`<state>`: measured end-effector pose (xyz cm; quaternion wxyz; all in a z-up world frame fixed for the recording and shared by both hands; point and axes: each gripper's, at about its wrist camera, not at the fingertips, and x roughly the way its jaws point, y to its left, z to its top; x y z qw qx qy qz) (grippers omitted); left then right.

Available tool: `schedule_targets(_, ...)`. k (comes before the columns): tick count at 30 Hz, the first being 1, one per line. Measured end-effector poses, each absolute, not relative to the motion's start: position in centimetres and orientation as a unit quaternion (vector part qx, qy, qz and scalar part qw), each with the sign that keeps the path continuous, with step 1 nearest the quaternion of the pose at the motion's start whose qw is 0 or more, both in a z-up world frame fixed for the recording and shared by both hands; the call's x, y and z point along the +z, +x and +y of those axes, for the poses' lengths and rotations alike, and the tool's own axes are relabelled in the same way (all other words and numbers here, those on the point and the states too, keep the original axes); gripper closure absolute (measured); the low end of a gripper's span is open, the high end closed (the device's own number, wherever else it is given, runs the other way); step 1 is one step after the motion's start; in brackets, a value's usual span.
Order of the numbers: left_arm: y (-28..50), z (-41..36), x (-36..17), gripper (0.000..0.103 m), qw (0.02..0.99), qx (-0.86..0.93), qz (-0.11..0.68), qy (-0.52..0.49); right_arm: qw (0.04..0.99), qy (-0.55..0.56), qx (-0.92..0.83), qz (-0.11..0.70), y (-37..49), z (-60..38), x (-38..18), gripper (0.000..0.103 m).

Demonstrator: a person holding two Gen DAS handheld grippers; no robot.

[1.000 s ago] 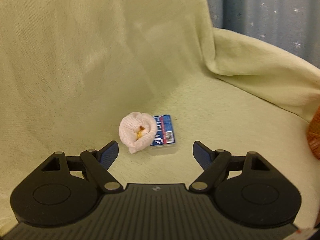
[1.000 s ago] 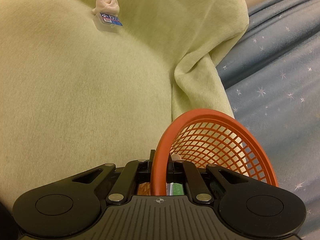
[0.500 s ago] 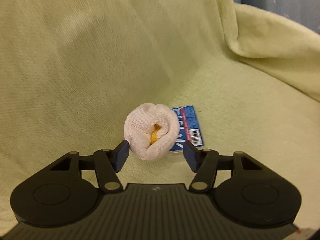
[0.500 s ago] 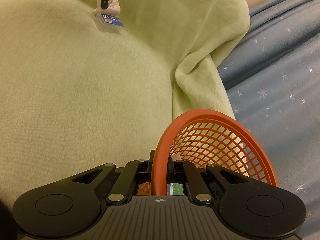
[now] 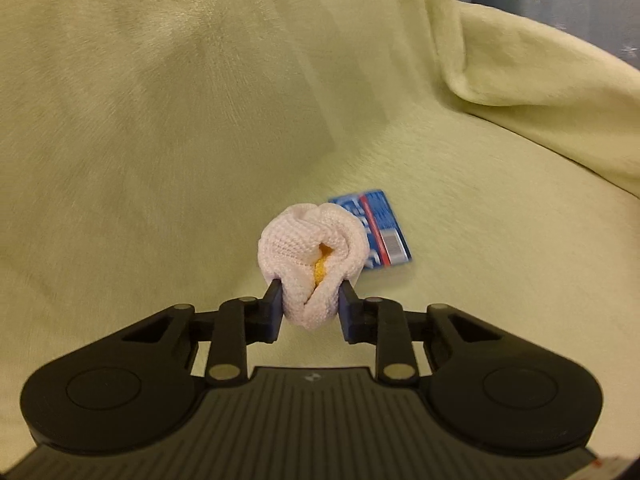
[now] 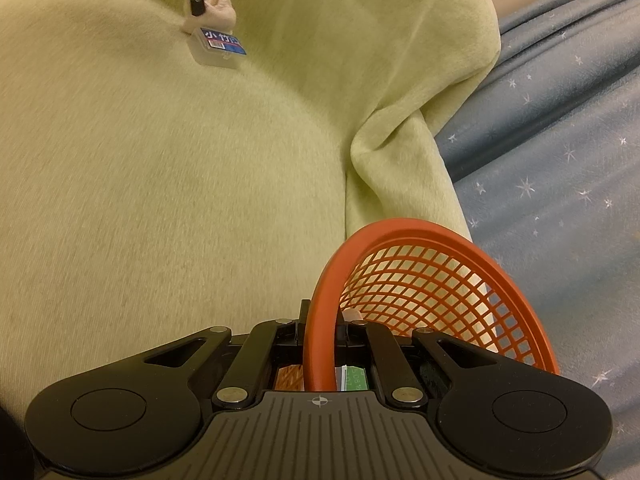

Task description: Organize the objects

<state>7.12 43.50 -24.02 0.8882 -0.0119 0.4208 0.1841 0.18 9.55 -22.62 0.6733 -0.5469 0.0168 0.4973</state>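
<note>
Left gripper (image 5: pixel 311 307) now down on rolled sock (image 5: pixel 314 262), jaws closing, pinching it on blanket (image 5: pixel 160 160). Right gripper (image 6: pixel 320 326) clamps orange basket (image 6: pixel 432 276) rim. Sock, blue-labelled box (image 5: pixel 380 228) not yet binned.

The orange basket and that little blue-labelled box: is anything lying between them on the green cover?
No. In the right wrist view only bare green cover stretches from the orange basket to the small box; the rolled white sock sits beyond the box.

A knitted white sock ball (image 5: pixel 310 260) lies on matt, fuzzy green cloth (image 5: pixel 160 140).
</note>
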Motion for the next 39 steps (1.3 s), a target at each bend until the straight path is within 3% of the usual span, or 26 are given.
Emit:
schedule_targets(8, 0.6, 38.4, -23.1, 0.08, 0.894, 0.126, 0.429, -0.031, 0.674, -0.548, 0.495, 0.016, 0.0, 9.6, -22.6, 0.101)
schedule_targets(13, -1.0, 36.2, -23.6, 0.073, 0.893, 0.12, 0.433, -0.028, 0.674, -0.549, 0.495, 0.016, 0.0, 9.5, -22.7, 0.101)
schedule_targets(14, -1.1, 36.1, -23.6, 0.069, 0.893, 0.121, 0.432, -0.031, 0.674, -0.549, 0.494, 0.016, 0.0, 9.5, -22.6, 0.101)
schedule_targets(16, -1.1, 36.1, -23.7, 0.038, 0.894, 0.127, 0.428, -0.031, 0.674, -0.549, 0.494, 0.016, 0.0, 9.4, -22.6, 0.101)
schedule_targets(17, -1.1, 36.0, -23.6, 0.033, 0.896, 0.129, 0.424, -0.029, 0.674, -0.549, 0.494, 0.016, -0.1, 9.4, -22.6, 0.101)
schedule_targets(39, 3.2, 34.6, -25.5, 0.031, 0.894, 0.053, 0.439, -0.063, 0.675, -0.546, 0.496, 0.016, 0.1, 9.2, -22.5, 0.101)
